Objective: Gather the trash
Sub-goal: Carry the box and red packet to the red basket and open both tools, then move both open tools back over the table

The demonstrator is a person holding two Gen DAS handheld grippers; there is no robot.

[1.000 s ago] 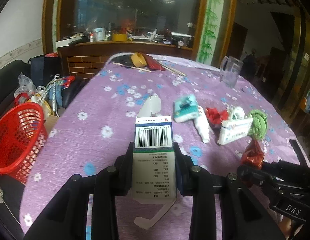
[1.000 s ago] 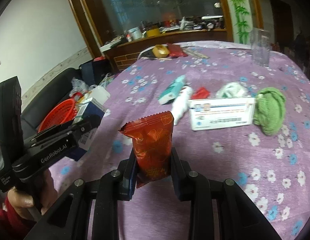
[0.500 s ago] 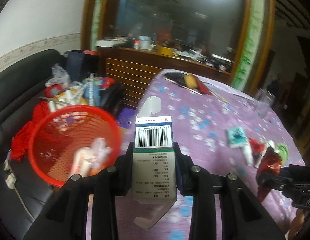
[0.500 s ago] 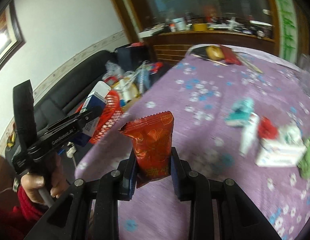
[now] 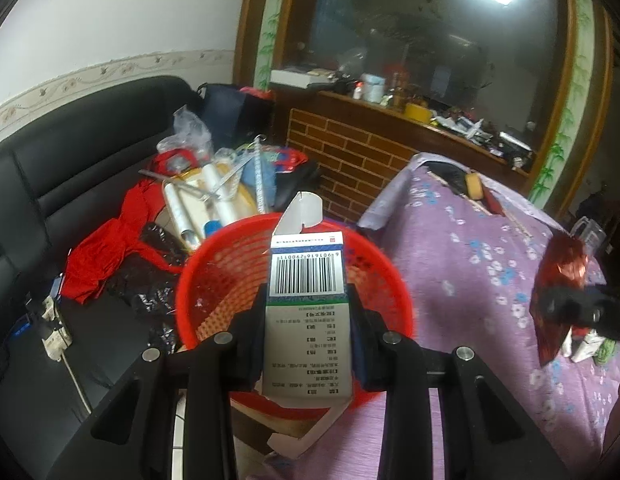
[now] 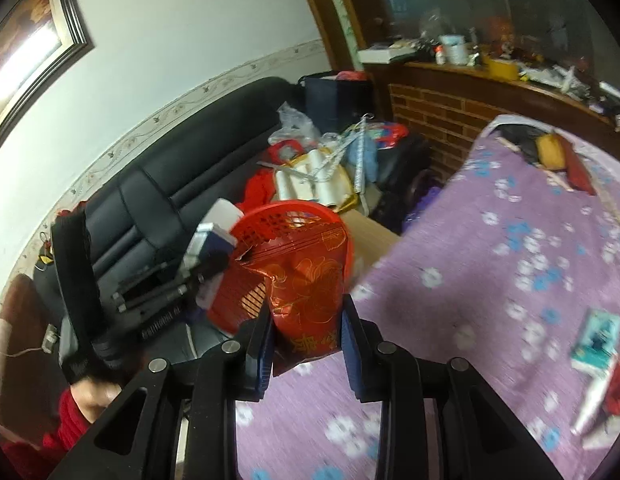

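Note:
My left gripper (image 5: 308, 320) is shut on a white and blue medicine box (image 5: 306, 300) with a barcode and holds it over the red mesh basket (image 5: 230, 264), which stands off the table's left edge. My right gripper (image 6: 306, 320) is shut on a red foil snack wrapper (image 6: 306, 292) just right of the basket (image 6: 278, 224). The wrapper also shows in the left wrist view (image 5: 558, 280), and the left gripper with the box in the right wrist view (image 6: 206, 256).
The table with a purple flowered cloth (image 6: 510, 280) holds a teal packet (image 6: 596, 338), a white tube (image 6: 590, 404) and red scraps at its right. A black sofa (image 5: 50, 184) piled with clutter (image 5: 214, 184) stands behind the basket. A brick counter (image 5: 358, 152) is at the back.
Both grippers have swung left from over the table toward the red basket, each keeping its item. The box is now over the basket's mouth and the wrapper is close beside it.

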